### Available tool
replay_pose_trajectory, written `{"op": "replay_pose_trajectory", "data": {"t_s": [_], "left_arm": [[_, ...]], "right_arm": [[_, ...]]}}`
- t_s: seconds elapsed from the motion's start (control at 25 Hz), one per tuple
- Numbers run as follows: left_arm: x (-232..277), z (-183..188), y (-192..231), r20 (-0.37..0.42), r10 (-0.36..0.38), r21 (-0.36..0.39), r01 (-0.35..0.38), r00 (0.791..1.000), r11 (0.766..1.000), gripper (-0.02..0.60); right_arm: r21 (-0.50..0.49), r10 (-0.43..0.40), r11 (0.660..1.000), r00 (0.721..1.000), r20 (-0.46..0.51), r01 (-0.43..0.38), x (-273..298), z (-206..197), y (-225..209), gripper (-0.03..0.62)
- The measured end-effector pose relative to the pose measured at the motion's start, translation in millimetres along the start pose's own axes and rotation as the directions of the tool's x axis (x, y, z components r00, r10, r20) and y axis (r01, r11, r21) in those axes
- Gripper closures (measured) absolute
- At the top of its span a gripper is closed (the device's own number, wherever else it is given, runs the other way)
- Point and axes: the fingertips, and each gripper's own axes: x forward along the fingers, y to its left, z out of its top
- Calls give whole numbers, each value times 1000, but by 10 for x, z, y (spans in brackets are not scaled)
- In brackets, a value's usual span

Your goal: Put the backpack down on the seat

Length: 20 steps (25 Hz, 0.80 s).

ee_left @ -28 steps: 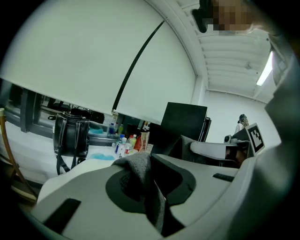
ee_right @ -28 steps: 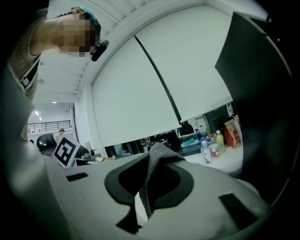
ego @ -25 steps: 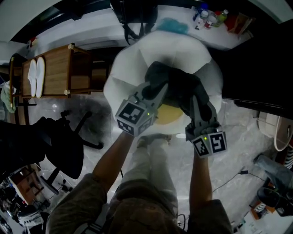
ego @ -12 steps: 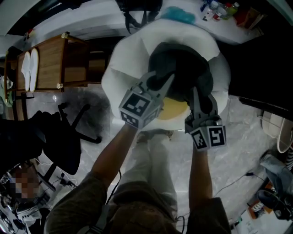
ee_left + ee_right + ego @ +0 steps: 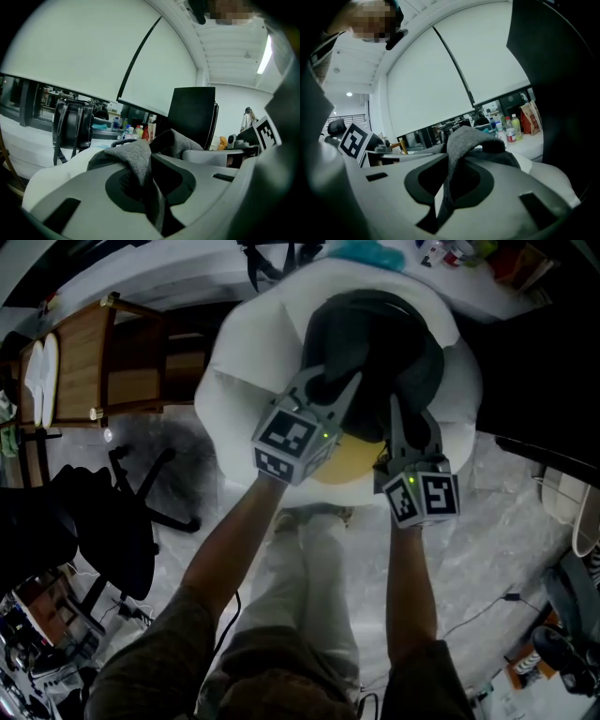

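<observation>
In the head view a dark grey backpack [image 5: 375,343] hangs over a round white seat [image 5: 244,371] with a yellow cushion [image 5: 349,461]. Whether it rests on the seat I cannot tell. My left gripper [image 5: 330,392] holds its near left side and my right gripper [image 5: 405,420] its near right side. A fold of the grey backpack fabric [image 5: 136,161] is pinched between the jaws of the left gripper [image 5: 151,190]. The right gripper [image 5: 449,187] is likewise shut on a grey fabric fold [image 5: 461,140].
A wooden shelf unit [image 5: 122,362] stands left of the seat, with a black office chair [image 5: 103,531] nearer me. Bottles [image 5: 450,251] sit on the counter behind the seat. A black handbag [image 5: 72,126] hangs at the counter. Cables lie on the floor at right.
Both grippers have carried the backpack forward, away from me, so it now lies farther over the seat. Both grips stay the same.
</observation>
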Motion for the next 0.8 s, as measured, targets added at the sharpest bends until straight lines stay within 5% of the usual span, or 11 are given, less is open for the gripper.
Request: {"op": "replay_pose_trajectory", "data": {"t_s": [0.56, 0.8], "left_arm": [[259, -315, 207, -15, 69, -19, -69, 998, 997, 503], [252, -528, 215, -49, 89, -37, -91, 995, 995, 392]], "right_arm": [[0, -65, 998, 997, -49, 65, 201, -391, -232, 526], [6, -117, 993, 990, -84, 118, 152, -607, -296, 383]]}}
